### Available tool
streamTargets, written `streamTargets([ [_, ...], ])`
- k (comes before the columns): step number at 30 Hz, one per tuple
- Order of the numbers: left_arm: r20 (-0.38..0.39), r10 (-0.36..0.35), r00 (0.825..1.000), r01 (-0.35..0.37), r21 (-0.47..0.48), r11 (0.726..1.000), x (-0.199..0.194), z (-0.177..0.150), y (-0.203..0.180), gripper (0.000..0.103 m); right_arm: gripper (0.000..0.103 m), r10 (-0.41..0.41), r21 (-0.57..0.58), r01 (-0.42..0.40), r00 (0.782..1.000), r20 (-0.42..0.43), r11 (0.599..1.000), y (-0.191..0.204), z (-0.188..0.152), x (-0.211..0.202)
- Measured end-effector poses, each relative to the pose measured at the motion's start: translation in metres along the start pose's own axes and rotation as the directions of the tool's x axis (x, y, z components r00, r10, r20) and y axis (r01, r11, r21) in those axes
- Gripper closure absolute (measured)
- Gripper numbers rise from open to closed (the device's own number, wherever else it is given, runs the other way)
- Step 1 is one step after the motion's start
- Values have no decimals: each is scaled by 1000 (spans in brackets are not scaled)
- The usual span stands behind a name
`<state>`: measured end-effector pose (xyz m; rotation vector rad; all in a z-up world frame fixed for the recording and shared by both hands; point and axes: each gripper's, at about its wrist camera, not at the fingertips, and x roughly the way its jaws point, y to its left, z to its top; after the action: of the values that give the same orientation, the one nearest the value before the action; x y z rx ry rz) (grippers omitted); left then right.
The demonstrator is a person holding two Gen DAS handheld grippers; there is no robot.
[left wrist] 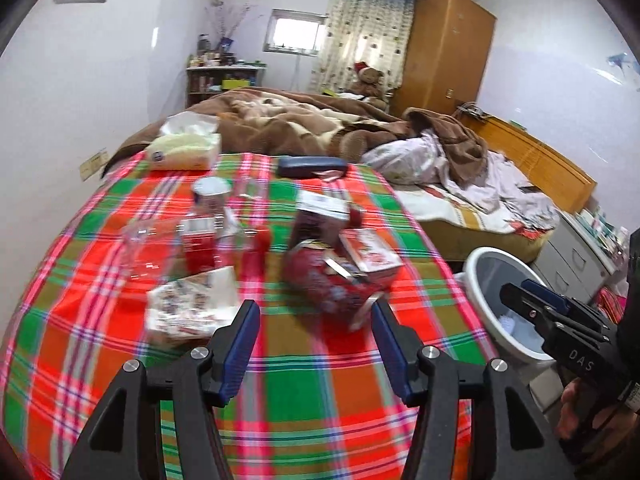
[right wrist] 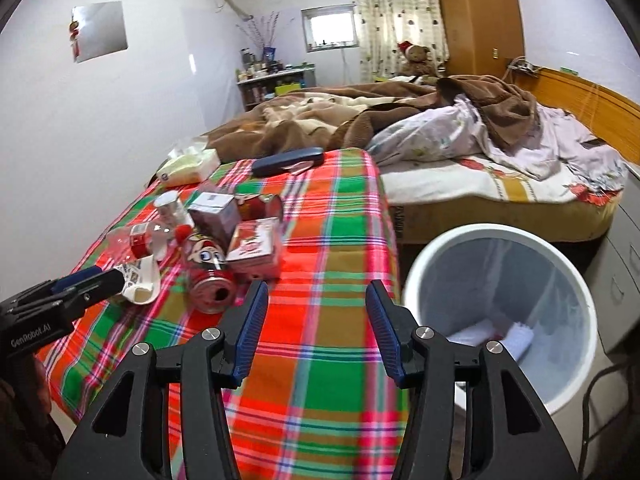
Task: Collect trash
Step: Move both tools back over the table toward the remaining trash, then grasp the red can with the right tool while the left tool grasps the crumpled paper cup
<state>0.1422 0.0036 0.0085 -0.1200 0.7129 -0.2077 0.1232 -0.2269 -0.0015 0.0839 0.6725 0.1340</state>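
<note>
Trash lies on a plaid tablecloth (left wrist: pixel 312 392): a red drink can (left wrist: pixel 332 284) on its side, also in the right wrist view (right wrist: pixel 210 276), small red cartons (right wrist: pixel 254 250), a clear plastic bottle (left wrist: pixel 160 248) and a crumpled wrapper (left wrist: pixel 188 304). My left gripper (left wrist: pixel 316 340) is open and empty just short of the can. My right gripper (right wrist: pixel 316 320) is open and empty over the table's right edge, beside the white trash bin (right wrist: pixel 500 240). The bin holds white paper (right wrist: pixel 516 338).
A tissue pack (left wrist: pixel 184 146) and a dark blue case (left wrist: pixel 312 167) lie at the table's far end. An unmade bed with brown blankets (right wrist: pixel 360 120) stands behind. A grey cabinet (left wrist: pixel 576 256) and a wooden wardrobe (left wrist: pixel 444 48) are to the right.
</note>
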Motion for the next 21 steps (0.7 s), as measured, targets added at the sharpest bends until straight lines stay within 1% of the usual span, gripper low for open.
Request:
streamTargets([
  [3, 0, 22, 1000, -22, -27, 999, 0, 1, 21, 45, 48, 21, -15, -21, 1000, -8, 1000, 9, 1, 6],
  [6, -8, 57, 998, -57, -28, 998, 2, 2, 39, 42, 48, 48, -32, -49, 999, -18, 998, 21, 4, 13],
  [11, -31, 93, 995, -94, -18, 995, 10, 5, 66, 42, 47, 89, -79, -92, 995, -45, 993, 45, 7, 30],
  [16, -71, 88, 994, -91, -33, 995, 25, 6, 90, 42, 44, 114, -101, -123, 989, -93, 987, 63, 7, 48],
  [19, -100, 100, 990, -100, 0, 995, 37, 5, 96, 42, 44, 114, -131, -129, 987, -112, 983, 73, 8, 58],
  [21, -119, 93, 989, -93, 2, 996, 45, 6, 101, 42, 44, 118, -140, -135, 985, -124, 981, 78, 9, 64],
])
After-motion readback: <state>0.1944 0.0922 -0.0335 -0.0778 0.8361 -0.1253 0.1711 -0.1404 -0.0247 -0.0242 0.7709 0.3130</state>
